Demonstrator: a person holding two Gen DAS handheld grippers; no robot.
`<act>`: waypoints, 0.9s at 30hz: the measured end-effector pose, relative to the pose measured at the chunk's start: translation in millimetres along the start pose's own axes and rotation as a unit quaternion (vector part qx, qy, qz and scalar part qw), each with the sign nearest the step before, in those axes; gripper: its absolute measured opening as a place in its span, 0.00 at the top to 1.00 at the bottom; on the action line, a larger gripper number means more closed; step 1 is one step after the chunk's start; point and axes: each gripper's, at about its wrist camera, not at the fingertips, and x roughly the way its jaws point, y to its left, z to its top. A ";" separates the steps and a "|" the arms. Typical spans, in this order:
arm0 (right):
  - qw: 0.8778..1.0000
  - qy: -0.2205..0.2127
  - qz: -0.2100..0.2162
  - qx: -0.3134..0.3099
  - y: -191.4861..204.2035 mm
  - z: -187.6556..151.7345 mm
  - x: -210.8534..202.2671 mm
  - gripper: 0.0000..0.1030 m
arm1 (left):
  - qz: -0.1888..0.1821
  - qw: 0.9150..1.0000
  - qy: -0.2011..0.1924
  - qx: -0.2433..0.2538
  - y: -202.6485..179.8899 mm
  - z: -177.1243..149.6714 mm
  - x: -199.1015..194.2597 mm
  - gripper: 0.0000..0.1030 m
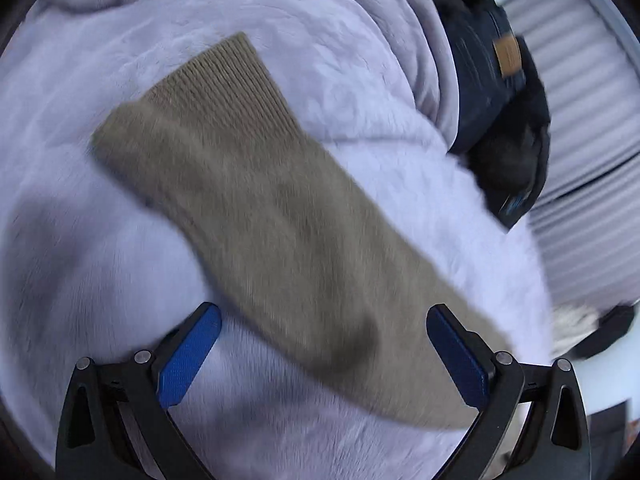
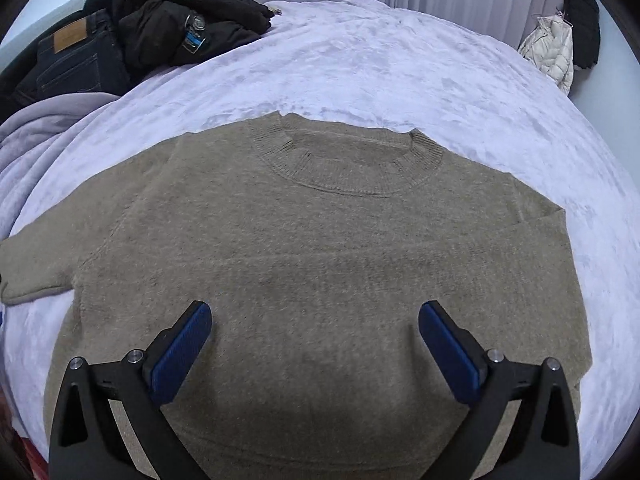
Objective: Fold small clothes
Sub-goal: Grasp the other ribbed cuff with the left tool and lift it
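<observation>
We are holding our left claw (image 1: 324, 322) released, tilted down over the sweater's sleeve (image 1: 256, 200), which is running toward 11 o'clock across the blanket (image 1: 80, 240). Our right claw (image 2: 315, 320) is hovering released above the sweater (image 2: 320, 248), spread flat on the bed (image 2: 400, 60). At 10 o'clock, the jeans (image 2: 68, 64) are showing a tan patch, unreadable.

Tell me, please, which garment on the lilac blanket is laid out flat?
The tan knit sweater, spread flat under the open right gripper; the black jacket and dark blue jeans lie bunched.
</observation>
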 end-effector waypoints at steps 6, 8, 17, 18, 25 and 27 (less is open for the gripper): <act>1.000 0.003 -0.009 -0.011 16.2 -7.0 -6.4 0.00 | -0.040 0.998 -0.037 -0.029 8.3 35.1 3.5 0.25; 1.000 -0.006 -0.011 -0.017 20.7 -2.7 -13.8 0.00 | -0.053 0.998 -0.027 0.004 1.3 36.2 3.7 0.82; 0.997 -0.007 -0.037 -0.064 93.1 61.7 15.0 0.00 | -0.045 0.996 -0.068 0.027 11.6 32.6 -26.9 0.92; 0.996 -0.003 -0.052 -0.076 109.7 66.1 25.8 0.00 | -0.043 0.996 -0.072 0.035 9.5 34.7 -32.3 0.91; 0.989 0.000 -0.094 -0.117 234.8 48.9 59.7 0.00 | -0.028 0.993 -0.077 0.080 0.0 41.2 -44.5 0.92; 0.986 -0.022 -0.077 -0.149 273.0 33.5 48.8 0.00 | -0.026 0.993 -0.077 0.083 -0.7 42.3 -46.5 0.92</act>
